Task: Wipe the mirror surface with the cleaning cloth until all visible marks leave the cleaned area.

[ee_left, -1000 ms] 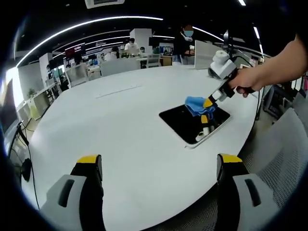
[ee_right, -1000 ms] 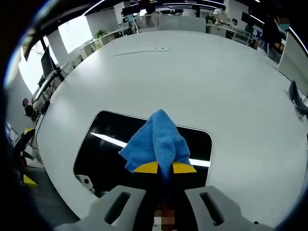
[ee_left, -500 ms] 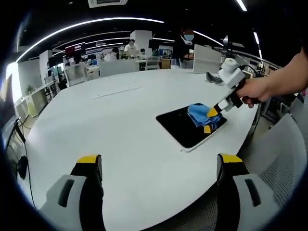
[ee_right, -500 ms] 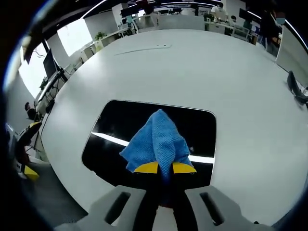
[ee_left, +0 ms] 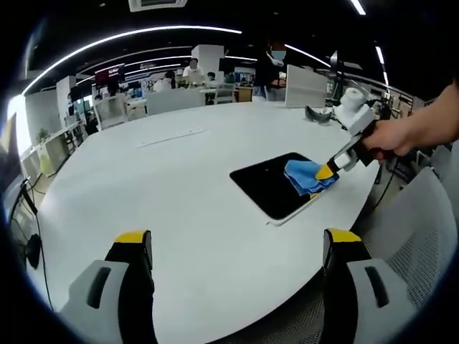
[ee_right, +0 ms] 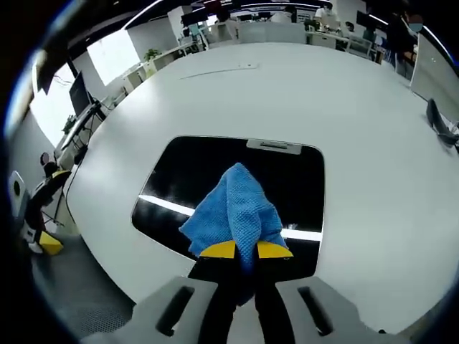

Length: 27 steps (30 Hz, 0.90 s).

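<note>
A: Mirror (ee_right: 215,179): where does it lie, and what is it like?

B: It lies flat on the white worktop (ee_left: 179,186), close to the rim on the right gripper's side. It is a dark, glossy rectangle with rounded corners and a thin pale border, and it reflects a bright strip of ceiling light. In the left gripper view the mirror (ee_left: 276,185) is a dark slab well ahead of that gripper's jaws.

A: And the cloth?

B: The cloth (ee_right: 231,211) is blue, with a fine woven, waffle-like texture, bunched into a soft peak. It rests on the near part of the mirror. In the left gripper view the cloth (ee_left: 308,176) sits at the mirror's right end.

A: Who has hold of it?

B: The right gripper (ee_right: 244,250) is clenched on the cloth, its yellow-tipped jaws pinched together over the lower folds. A hand (ee_left: 391,136) holds that gripper (ee_left: 326,172) from the right.

A: The left gripper?

B: The left gripper (ee_left: 240,247) is released, its grey, yellow-tipped jaws standing far apart above the worktop, grasping nothing.

A: The worktop itself?

B: Smooth, matt white, with a curved edge. A grey mesh chair (ee_left: 423,222) stands just beside it.
</note>
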Motion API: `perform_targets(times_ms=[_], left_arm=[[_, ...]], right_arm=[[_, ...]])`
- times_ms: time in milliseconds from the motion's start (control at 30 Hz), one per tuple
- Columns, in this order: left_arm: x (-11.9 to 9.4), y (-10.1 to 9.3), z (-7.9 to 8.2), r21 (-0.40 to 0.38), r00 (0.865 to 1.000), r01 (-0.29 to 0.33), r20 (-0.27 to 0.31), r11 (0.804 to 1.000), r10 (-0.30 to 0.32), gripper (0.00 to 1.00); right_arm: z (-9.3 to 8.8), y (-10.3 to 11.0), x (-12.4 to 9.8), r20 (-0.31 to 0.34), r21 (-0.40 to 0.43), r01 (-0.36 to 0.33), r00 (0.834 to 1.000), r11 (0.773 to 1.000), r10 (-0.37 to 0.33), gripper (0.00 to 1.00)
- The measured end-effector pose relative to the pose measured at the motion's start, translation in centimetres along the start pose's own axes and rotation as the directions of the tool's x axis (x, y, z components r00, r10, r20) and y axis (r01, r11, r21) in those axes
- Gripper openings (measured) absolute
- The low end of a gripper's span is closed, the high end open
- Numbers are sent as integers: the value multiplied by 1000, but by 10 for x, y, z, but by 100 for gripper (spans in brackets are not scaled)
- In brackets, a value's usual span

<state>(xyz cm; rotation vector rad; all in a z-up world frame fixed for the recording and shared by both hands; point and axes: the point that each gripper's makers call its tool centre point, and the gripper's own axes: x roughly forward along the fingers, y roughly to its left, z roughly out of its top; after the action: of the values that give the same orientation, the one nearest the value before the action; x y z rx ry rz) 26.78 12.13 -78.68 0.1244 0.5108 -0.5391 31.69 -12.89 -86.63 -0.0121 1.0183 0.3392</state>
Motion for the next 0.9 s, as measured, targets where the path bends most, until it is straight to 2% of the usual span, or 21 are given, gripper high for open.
perform_targets(times_ms=[900], left_arm=[[0,3,-1,15,1000,-17,-3,1000,17,98]], right_arm=[[-18,9,-9,-6,24,-26,1000,999,26,3]])
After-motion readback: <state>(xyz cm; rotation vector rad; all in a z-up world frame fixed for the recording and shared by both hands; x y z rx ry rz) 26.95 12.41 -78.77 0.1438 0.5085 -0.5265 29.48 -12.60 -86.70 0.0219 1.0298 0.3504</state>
